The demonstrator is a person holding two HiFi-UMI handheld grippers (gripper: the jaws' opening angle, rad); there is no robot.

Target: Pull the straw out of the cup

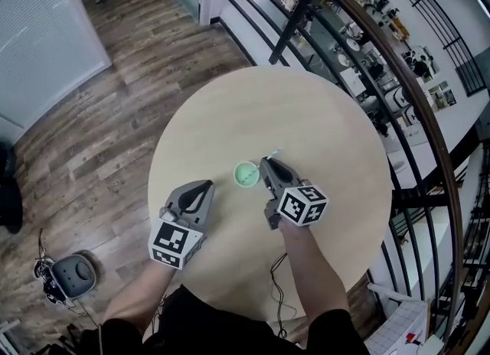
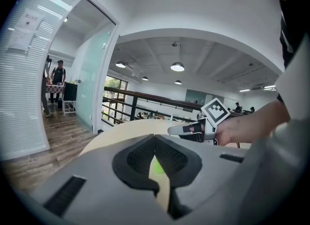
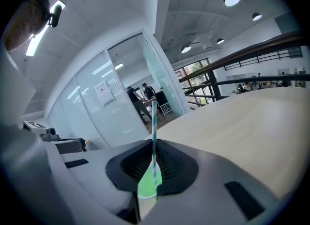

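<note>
Your right tool clamped on straw above cup, between bench middle and near edge. Pull straight along straw, slowly; cup probably light, may tip. Your left tool closed, empty, near cup.

The round pale wooden table lies open around the small green cup and its striped straw, except rightward where the right gripper crowds in; a curved dark metal railing hems the far edge.

Bright, even indoor light; fisheye-warped edges
</note>
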